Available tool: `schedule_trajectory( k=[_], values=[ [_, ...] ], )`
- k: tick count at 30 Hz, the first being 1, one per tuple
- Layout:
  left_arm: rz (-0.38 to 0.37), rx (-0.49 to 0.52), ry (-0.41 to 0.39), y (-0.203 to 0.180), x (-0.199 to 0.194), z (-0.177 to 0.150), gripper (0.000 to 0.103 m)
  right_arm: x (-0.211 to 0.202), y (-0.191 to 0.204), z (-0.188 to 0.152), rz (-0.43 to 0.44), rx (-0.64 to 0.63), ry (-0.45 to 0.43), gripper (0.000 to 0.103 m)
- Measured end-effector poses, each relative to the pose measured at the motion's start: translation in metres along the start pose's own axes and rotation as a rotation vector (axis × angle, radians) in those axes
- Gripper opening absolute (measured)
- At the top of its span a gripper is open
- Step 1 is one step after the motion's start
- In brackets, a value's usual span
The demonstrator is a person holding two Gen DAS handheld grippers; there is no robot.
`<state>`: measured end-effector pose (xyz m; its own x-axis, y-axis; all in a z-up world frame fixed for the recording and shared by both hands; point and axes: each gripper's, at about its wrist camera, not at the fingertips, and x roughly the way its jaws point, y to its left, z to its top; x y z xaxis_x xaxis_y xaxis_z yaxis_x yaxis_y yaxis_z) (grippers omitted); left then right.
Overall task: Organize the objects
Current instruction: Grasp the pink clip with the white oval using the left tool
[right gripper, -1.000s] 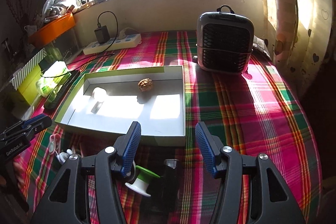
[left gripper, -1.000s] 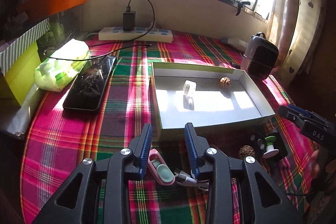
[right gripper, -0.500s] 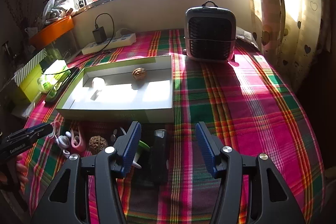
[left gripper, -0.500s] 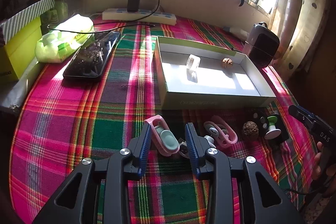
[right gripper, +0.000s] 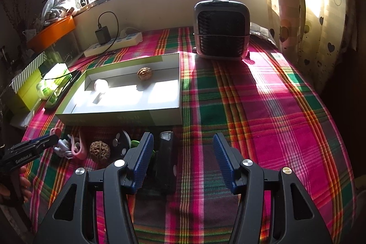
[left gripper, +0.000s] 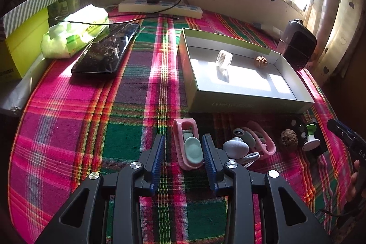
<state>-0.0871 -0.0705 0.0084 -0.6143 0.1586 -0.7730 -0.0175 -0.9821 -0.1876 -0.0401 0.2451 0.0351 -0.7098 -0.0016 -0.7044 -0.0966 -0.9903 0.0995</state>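
Note:
My left gripper [left gripper: 183, 149] is open, its fingers on either side of a pink clip with a green pad [left gripper: 188, 148] lying on the plaid cloth. Beside it lie a grey knob with a cord [left gripper: 235, 148], a second pink clip [left gripper: 260, 141], a walnut [left gripper: 289, 138] and a green-and-white spool [left gripper: 311, 135]. The shallow box [left gripper: 228, 104] holds a white roll [left gripper: 224, 58] and a walnut [left gripper: 261, 61]. My right gripper [right gripper: 181, 152] is open over a black bar [right gripper: 165, 159], near the walnut [right gripper: 99, 151] and a black disc [right gripper: 121, 141].
A phone [left gripper: 107, 52], a green tissue pack [left gripper: 75, 33], a yellow-green carton [left gripper: 22, 47] and a power strip with charger [left gripper: 160, 7] lie at the left and back. A small heater [right gripper: 220, 29] stands at the back right. Curtains hang at the right.
Both grippers have drawn back from the box toward the near edge. The pink clip now lies between my left fingers, and the objects in front of the box have come into fuller view.

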Motion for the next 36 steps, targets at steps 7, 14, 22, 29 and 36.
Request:
schedule_trajectory(
  k=[7, 14, 22, 29, 36],
  values=[
    [0.001, -0.001, -0.009, 0.002, 0.001, 0.000, 0.032, 0.008, 0.001, -0.008, 0.012, -0.003, 0.036, 0.055],
    [-0.002, 0.004, -0.013, 0.003, 0.001, 0.001, 0.032, 0.019, 0.006, -0.010, 0.011, -0.013, 0.070, 0.055],
    [0.004, 0.016, -0.017, 0.002, 0.002, 0.002, 0.032, 0.032, 0.009, -0.012, 0.002, -0.037, 0.105, 0.055],
    [0.009, 0.023, -0.019, 0.001, 0.003, 0.002, 0.032, 0.037, 0.009, -0.012, -0.023, -0.064, 0.117, 0.055],
    [0.020, 0.039, -0.024, 0.000, 0.004, 0.003, 0.032, 0.039, 0.010, -0.012, -0.038, -0.086, 0.116, 0.055]
  ],
)
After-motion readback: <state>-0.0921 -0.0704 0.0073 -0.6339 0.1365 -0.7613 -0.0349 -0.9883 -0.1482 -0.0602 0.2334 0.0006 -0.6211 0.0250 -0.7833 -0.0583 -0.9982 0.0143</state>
